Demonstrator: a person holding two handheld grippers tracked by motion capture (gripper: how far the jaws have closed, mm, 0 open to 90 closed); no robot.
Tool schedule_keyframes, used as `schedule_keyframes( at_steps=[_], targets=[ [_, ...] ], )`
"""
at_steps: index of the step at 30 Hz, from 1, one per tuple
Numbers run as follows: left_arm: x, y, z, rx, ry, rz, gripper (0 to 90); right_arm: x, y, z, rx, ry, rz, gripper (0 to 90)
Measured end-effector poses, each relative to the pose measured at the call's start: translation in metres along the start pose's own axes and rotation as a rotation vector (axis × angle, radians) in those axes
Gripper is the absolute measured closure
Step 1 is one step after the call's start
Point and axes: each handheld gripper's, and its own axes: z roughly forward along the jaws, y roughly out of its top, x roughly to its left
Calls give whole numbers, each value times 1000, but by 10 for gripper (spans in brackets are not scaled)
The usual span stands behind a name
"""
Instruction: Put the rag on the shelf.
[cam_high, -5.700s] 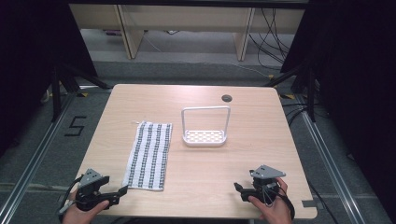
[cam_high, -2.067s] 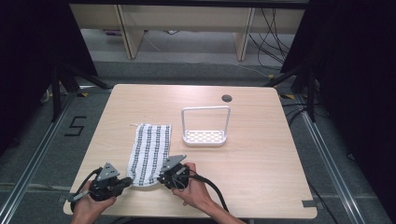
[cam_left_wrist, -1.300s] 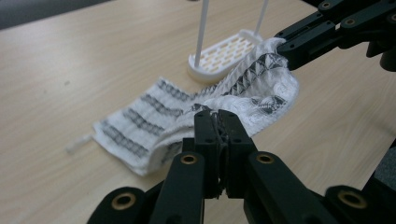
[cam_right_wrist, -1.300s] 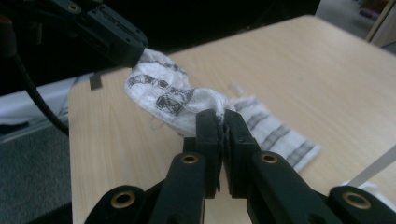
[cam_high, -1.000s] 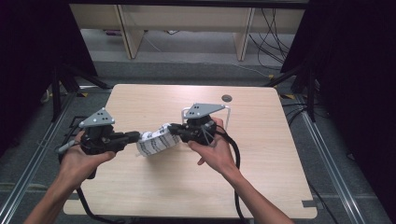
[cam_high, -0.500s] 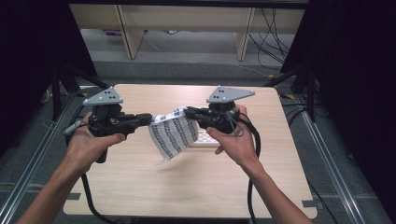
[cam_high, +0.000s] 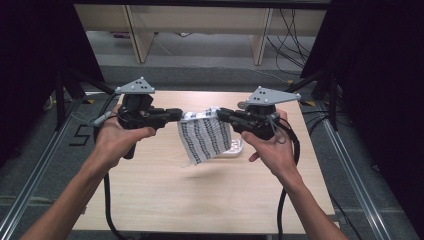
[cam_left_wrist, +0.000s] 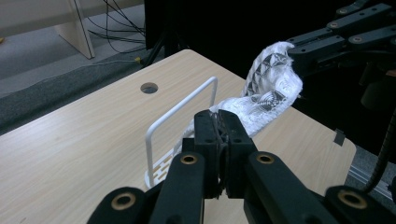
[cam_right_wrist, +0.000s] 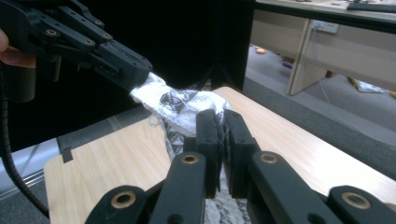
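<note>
Cloth (cam_high: 207, 140), flat on the table (cam_high: 160, 190) seconds earlier, hung lifted between left gripper (cam_high: 176, 114) and right gripper (cam_high: 222, 114), both clamped on its corners, probably toward the rack (cam_left_wrist: 180, 121).

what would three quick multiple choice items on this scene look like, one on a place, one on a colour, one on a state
1. Where is the cloth?
A. flat on the table
B. hanging in the air between the two grippers
C. draped over the rack

2. What colour is the wire rack?
A. white
B. red
C. black

3. How do the jaws of the left gripper and the right gripper stand?
A. both wide open
B. one open, one shut
C. both shut on the cloth

Answers:
1 B, in the high view the cloth hangs from its top edge above the table.
2 A, the left gripper view shows a white frame and base.
3 C, each gripper view shows its own jaws pinched together on the fabric.
</note>
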Motion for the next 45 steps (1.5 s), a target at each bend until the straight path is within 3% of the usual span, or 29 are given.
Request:
schedule_keyframes(
  at_steps=[9,20,25,38,45],
  targets=[
    [4,20,27,-8,12,-8,868,-22,-4,-6,-4,-50,55,870],
    [8,36,55,-19,5,-33,867,-49,-4,-4,0,-100,92,870],
    [10,44,67,-23,23,-38,867,-59,-1,1,-5,-118,87,870],
    [38,58,105,-39,84,-118,866,-102,6,32,17,-135,157,866],
    [62,56,123,-60,124,-197,865,-127,3,63,55,-159,213,864]
  ],
)
